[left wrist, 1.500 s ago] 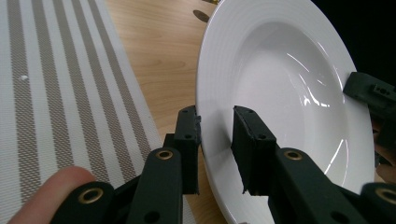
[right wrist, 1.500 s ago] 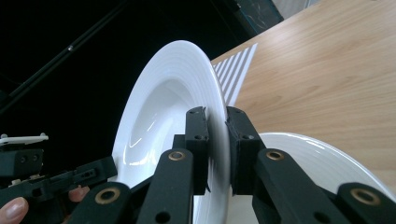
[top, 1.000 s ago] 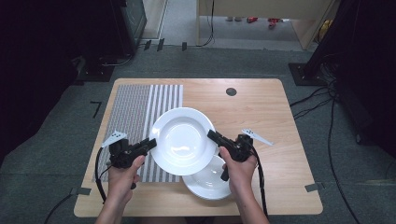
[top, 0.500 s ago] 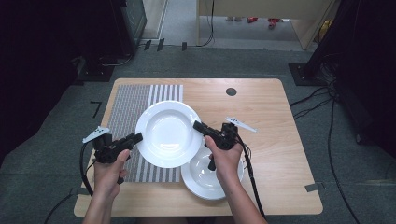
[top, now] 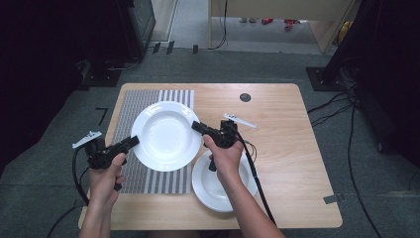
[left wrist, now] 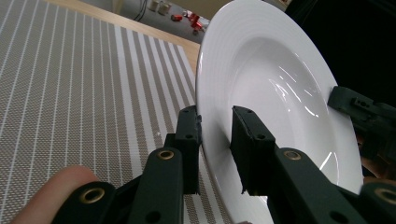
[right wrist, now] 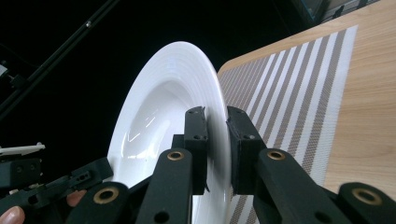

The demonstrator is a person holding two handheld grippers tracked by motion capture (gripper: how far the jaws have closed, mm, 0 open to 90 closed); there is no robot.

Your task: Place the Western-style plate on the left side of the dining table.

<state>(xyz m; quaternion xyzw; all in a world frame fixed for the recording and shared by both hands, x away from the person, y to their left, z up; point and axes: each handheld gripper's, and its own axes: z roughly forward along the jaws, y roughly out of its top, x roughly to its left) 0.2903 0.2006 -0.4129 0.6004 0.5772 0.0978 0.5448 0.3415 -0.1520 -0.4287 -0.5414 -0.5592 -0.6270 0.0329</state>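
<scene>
Taking the striped mat (top: 148,139) as my landmark: it lies on the left half of the table (top: 287,148), running from the far edge toward me. Above its right part I hold a plate (top: 166,135), raised off the mat. My left gripper (top: 132,142) grips the plate's rim on the side over the mat, and my right gripper (top: 196,127) grips the opposite rim, just past the mat's right edge. A second plate (top: 223,191) rests on the table right of the mat's near corner, beneath my right hand (top: 223,156).
</scene>
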